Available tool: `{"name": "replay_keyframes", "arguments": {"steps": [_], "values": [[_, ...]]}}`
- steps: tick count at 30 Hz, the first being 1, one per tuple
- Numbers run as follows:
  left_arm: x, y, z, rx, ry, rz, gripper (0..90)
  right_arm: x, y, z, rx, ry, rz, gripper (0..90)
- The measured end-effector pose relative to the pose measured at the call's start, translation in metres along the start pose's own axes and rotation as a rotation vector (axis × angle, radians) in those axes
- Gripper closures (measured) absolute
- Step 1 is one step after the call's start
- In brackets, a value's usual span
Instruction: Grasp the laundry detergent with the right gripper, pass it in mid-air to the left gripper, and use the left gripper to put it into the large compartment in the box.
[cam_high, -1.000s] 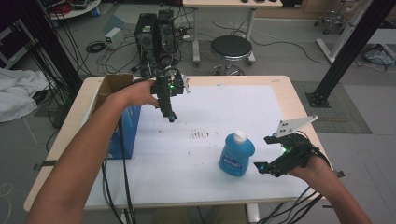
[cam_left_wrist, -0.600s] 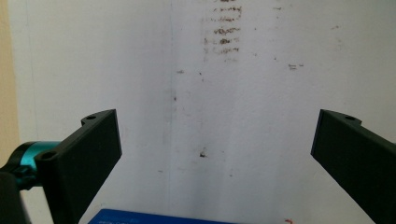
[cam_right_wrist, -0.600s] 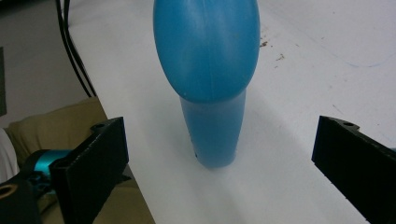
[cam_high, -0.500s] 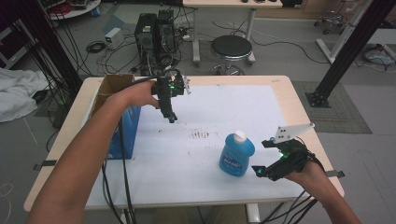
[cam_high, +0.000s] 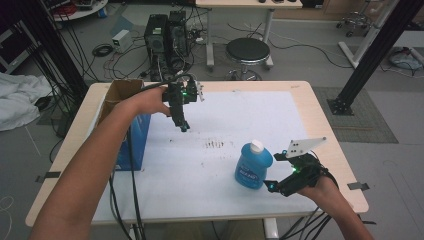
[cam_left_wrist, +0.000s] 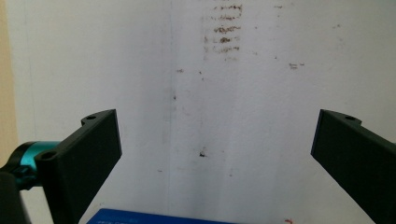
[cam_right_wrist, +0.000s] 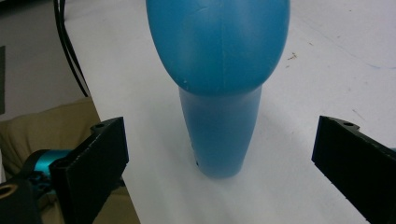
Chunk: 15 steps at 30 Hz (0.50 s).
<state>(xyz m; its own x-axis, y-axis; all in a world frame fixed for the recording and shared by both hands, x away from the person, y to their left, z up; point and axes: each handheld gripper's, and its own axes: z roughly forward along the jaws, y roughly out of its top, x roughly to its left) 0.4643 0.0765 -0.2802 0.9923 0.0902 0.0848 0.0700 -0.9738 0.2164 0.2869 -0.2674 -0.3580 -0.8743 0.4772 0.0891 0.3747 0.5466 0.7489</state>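
white table cover (cam_high: 300, 120) under us; our right gripper (cam_right_wrist: 219, 154), jaws apart, faces the blue bottle (cam_right_wrist: 219, 93): smooth, probably slippery, so we'd grip its narrower lower body.

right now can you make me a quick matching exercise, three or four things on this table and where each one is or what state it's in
Things:
1. blue bottle
2. cardboard box
3. left claw
4. right claw

Descriptions:
A. open, low at the bottle's side
B. at the table's left edge
C. open, raised above the white mat
D. upright, white cap on

Pairs: 1-D, 2-B, 3-C, 4-A
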Motion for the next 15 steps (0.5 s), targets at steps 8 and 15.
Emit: {"name": "replay_keyframes", "arguments": {"steps": [8,15], "values": [[0.000,-0.001,-0.001,0.002,0.002,-0.003,1.7,0.000,-0.003,0.014,-0.033,0.013,-0.006,2.7],[-0.001,-0.001,-0.002,0.001,0.003,-0.003,1.7,0.001,-0.003,0.026,-0.073,0.017,0.000,2.7]]}}
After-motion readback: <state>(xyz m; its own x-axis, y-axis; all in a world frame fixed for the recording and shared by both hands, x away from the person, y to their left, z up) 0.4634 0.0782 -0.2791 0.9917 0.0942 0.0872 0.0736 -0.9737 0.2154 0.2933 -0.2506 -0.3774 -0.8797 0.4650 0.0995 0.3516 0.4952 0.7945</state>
